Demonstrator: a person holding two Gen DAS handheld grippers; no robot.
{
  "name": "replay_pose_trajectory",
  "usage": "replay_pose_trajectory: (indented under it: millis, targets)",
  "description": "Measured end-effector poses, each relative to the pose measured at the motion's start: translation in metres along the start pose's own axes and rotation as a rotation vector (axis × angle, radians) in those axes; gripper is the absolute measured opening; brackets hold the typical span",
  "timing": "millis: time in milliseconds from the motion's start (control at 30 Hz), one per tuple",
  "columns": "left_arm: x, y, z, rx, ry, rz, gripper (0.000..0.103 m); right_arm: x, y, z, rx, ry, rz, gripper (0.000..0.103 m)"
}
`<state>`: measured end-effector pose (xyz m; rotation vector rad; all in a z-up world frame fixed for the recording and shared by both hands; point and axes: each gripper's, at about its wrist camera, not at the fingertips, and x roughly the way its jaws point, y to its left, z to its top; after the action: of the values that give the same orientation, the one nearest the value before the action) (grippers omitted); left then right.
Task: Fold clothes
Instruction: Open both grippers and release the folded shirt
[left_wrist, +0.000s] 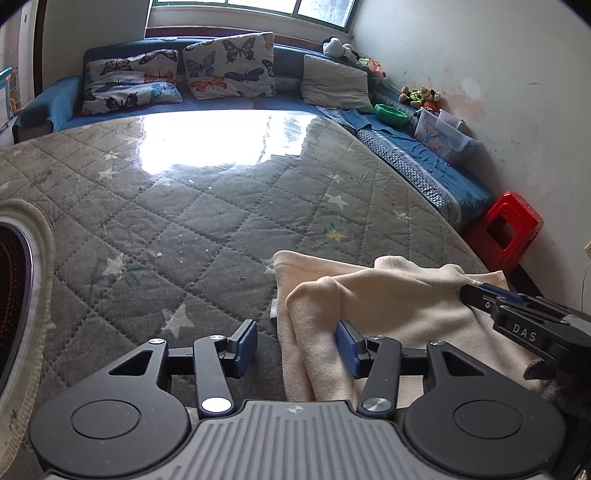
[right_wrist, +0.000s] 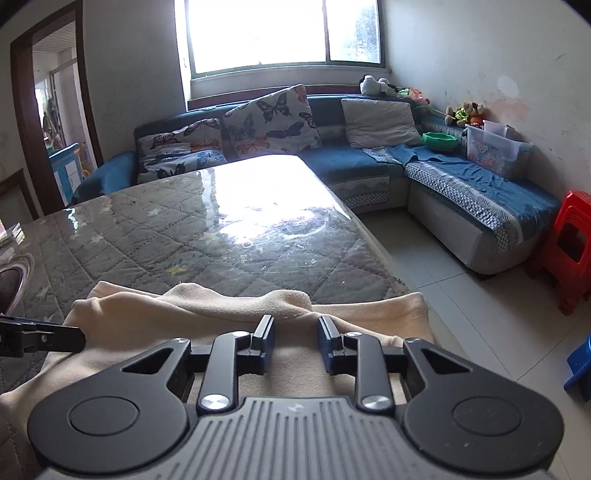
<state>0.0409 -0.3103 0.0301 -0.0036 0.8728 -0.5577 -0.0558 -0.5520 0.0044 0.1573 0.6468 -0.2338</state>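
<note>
On the near right corner of the quilted bench (left_wrist: 192, 206) lies a cream garment (left_wrist: 399, 306), folded over with bunched ridges, its edge hanging toward the tiled floor (right_wrist: 436, 266). Left gripper (left_wrist: 297, 345) sits at the garment's left edge – jaws released, one pad on fabric, nothing pinched. Right gripper (right_wrist: 296, 341) hovers over the garment's middle – jaws parted, no cloth clamped. Blue sofa (right_wrist: 354, 162) behind.
</note>
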Motion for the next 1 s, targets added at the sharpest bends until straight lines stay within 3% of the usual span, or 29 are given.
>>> replay_pose_trajectory:
  millis: [233,433,767,1000]
  targets:
    - [-0.022,-0.012,-0.012,0.059,-0.056,0.02,0.054,-0.039,0.025,-0.009,-0.066,-0.049,0.066,0.037]
    - [-0.036,-0.019,-0.033,0.094,-0.08,0.048,0.057,-0.057,0.048,-0.033,-0.112,-0.032,0.109,0.044]
    - [-0.047,-0.021,-0.057,0.135,-0.094,0.069,0.06,-0.092,0.056,-0.065,-0.136,-0.033,0.075,0.051]
    - [-0.052,-0.015,-0.064,0.141,-0.094,0.068,0.064,-0.11,0.046,-0.067,-0.069,-0.062,0.032,0.052]
